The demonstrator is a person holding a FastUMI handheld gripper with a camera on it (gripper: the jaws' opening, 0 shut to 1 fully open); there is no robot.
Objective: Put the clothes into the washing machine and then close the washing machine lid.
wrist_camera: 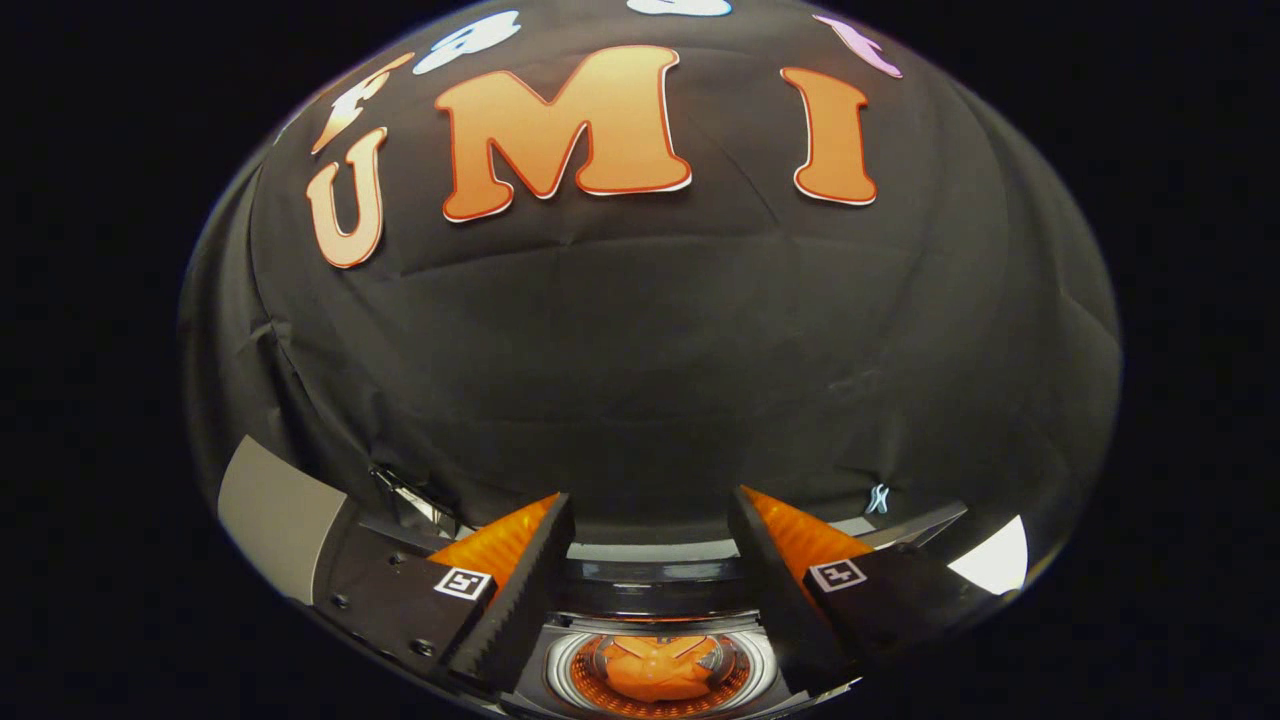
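One orange garment [655, 668] sits in the round drum [565, 665], so keep your spread, empty claw [650, 520] high and reach for the lid squarely.

The scene is dim overall. The black cloth wall [650, 350] soaks up most light, and faint creases show on it as soft grey lines. The strongest glare is a bright white patch [995, 558] near the right finger. Inside the washing machine drum [655, 668] an orange glow reflects off the ribbed metal. Fisheye distortion bends everything hard, and the rim darkens and blurs.

The gripper [650, 520] fingers stand apart, in sharp focus.
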